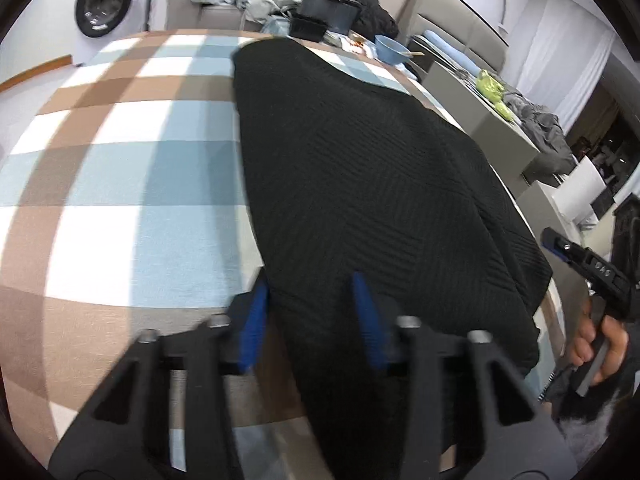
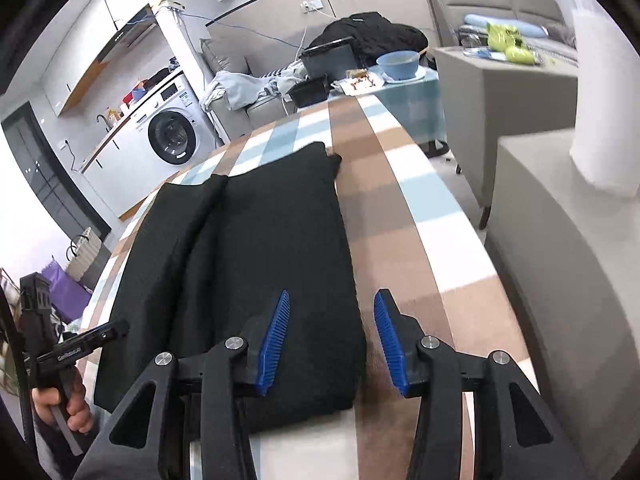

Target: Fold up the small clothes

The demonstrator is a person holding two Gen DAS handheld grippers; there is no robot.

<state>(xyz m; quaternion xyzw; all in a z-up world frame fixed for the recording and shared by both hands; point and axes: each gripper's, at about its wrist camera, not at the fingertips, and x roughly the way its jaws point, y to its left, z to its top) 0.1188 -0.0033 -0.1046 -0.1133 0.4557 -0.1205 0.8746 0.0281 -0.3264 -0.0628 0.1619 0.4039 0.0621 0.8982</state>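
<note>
Black knit garment (image 2: 248, 264) is seen lying partly folded on the checked table (image 2: 404, 216). Left tool (image 1: 310, 316) and right tool (image 2: 332, 340) are held apart, nothing clamped. Risk: a shallow pinch may drag the layers askew.

Bright, even indoor light; strong fisheye bending, slight motion blur.

Black ribbed knit garment (image 2: 256, 248) lies folded flat on the checked tablecloth (image 2: 400, 216).
</note>
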